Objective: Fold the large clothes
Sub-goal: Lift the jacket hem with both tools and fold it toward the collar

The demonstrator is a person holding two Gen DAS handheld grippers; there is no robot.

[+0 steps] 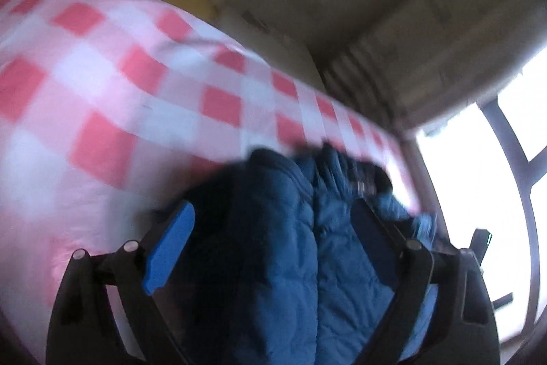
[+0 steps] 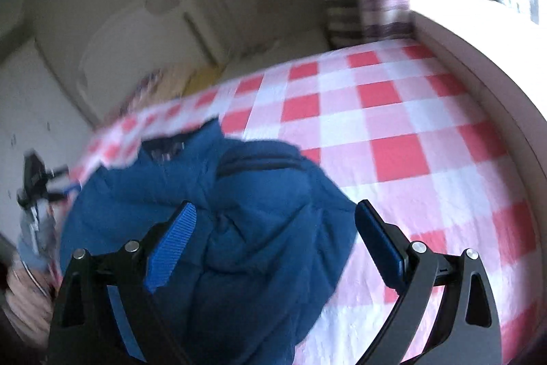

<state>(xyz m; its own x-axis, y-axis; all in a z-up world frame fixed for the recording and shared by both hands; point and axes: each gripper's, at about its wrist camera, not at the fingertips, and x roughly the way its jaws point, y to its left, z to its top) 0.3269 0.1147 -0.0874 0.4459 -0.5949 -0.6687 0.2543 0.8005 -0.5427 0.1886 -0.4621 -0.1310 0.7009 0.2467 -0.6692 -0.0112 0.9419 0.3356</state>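
Note:
A dark blue quilted jacket (image 1: pixel 290 245) lies bunched on a bed with a red-and-white checked cover (image 1: pixel 102 74). My left gripper (image 1: pixel 273 214) is open, its blue-padded fingers (image 1: pixel 167 252) spread on either side of the jacket's folds. In the right wrist view the same jacket (image 2: pixel 246 211) lies crumpled on the checked cover (image 2: pixel 393 132). My right gripper (image 2: pixel 275 211) is open too, its fingers (image 2: pixel 171 248) wide apart over the jacket. Both views are blurred by motion.
A pale wall and headboard (image 2: pixel 136 33) stand behind the bed. A bright window with dark bars (image 1: pixel 495 177) is at the right of the left wrist view. A pale ledge (image 2: pixel 478 57) borders the bed. A dark device (image 2: pixel 34 180) sits at the far left.

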